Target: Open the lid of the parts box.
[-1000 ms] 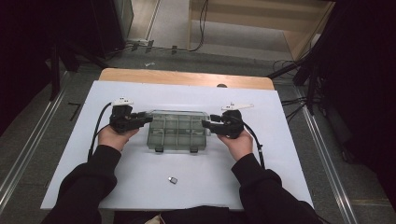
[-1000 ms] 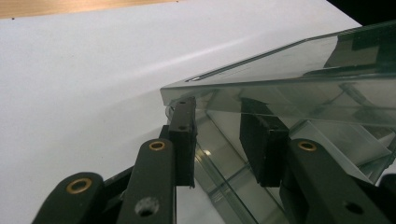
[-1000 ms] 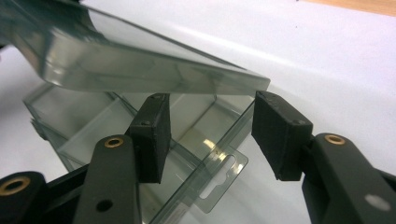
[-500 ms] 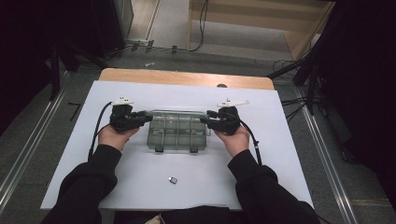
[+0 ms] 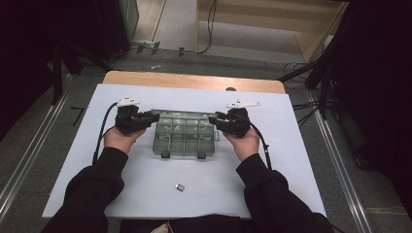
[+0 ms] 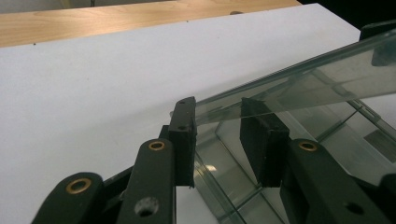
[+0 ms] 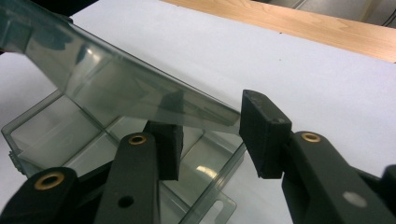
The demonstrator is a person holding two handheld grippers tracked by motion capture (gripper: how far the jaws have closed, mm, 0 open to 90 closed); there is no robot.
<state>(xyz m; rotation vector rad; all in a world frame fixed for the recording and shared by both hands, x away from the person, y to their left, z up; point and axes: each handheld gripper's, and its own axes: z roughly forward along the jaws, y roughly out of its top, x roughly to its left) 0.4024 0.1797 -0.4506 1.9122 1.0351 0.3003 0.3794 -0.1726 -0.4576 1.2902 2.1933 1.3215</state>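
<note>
I am looking down on the white table (image 5: pixel 145 204), and the clear compartment box (image 5: pixel 184 138) is sitting at the middle of the high view, its two dark latches facing the lower edge of the frame. My left hand-held gripper (image 5: pixel 145 119) is meeting the box at its upper left corner, and my right hand-held gripper (image 5: pixel 218 124) is meeting it at the upper right corner.

In the left gripper view, the left hand-held gripper (image 6: pixel 219 140) is standing with its jaws narrowly apart, straddling the end of the box's clear lid (image 6: pixel 299 79). The lid is slanting up toward the upper right of that frame, raised off the box base (image 6: pixel 233 177) below. One pad is lying at the lid's corner; I cannot tell whether the pads are pressing on it.

In the right gripper view, the right hand-held gripper (image 7: pixel 210 135) is set moderately wide, and its jaws have just been closing, with the lid's (image 7: pixel 121 79) other end between them. The lid is slanting up toward the upper left of that frame. The right-side pad is sitting just beside the lid's corner, and the other is showing through the plastic.

A small dark piece (image 5: pixel 180 187) is lying alone on the table, below the box toward the bottom centre of the high view.
</note>
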